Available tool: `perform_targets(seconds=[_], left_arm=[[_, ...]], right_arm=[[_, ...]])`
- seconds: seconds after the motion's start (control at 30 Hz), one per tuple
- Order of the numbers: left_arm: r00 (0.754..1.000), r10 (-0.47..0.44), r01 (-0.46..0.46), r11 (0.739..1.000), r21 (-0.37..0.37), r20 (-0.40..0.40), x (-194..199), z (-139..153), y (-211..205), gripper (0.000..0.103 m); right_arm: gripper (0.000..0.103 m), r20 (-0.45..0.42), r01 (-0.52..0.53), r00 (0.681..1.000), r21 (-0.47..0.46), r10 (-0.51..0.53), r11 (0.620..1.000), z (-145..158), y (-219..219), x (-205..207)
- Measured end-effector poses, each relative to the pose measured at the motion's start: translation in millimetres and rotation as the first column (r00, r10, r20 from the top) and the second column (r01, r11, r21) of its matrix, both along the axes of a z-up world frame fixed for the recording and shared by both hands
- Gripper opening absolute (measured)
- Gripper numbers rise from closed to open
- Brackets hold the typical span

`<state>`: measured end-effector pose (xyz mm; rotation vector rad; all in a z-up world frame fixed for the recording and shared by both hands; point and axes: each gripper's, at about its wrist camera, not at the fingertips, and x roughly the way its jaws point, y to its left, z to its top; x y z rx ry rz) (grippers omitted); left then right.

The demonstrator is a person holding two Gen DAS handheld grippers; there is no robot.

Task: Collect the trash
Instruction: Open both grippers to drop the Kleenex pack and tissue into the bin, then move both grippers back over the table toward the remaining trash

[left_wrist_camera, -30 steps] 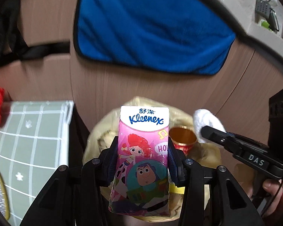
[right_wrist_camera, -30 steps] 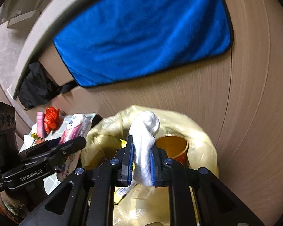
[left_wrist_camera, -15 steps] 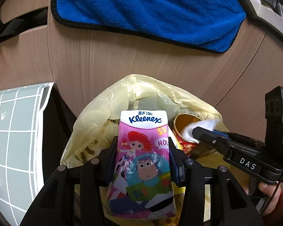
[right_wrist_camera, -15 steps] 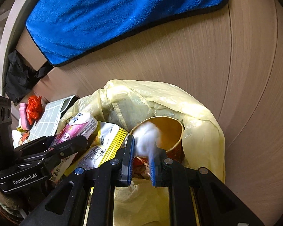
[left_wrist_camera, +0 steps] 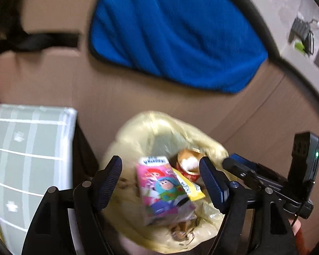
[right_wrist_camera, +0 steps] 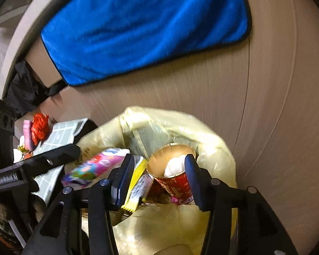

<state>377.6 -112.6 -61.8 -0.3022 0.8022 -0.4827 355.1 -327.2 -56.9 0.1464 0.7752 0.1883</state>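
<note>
Opening, my left gripper and right gripper grip nothing: pink cartoon-printed tissue pack and crumpled white tissue, inside red paper cup, lie in yellow plastic trash bag.

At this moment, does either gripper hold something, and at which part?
Nothing is held. The left gripper is opening over the tissue pack in the bag; the right gripper is opening above the wad in the cup.
</note>
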Motion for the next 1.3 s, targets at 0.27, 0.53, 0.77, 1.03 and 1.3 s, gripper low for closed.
perform_targets(seconds=[0.27,0.53,0.77,1.03,1.3], left_arm=[[0.967,0.175,-0.19,0.98,0.066,0.184,-42,49,83,0.077],[0.924,0.337,-0.353,0.933,0.067,0.181,-78,43,186,0.077],[0.883,0.44,-0.456,0.887,0.076,0.165,-113,30,270,0.077],[0.827,0.548,-0.557,0.829,0.051,0.128,-135,8,356,0.077],[0.774,0.633,-0.633,0.772,0.051,0.02,-107,-22,426,0.077]], right_arm=[[0.047,0.14,0.036,0.99,-0.041,-0.03,0.998,51,24,-28],[0.051,0.21,-0.056,0.975,-0.086,0.073,0.995,79,96,-45],[0.052,0.187,-0.192,0.963,-0.039,0.196,0.981,73,171,-44],[0.052,0.123,-0.321,0.939,-0.016,0.321,0.947,54,246,-45],[0.052,0.053,-0.399,0.915,-0.046,0.401,0.916,28,283,-53]])
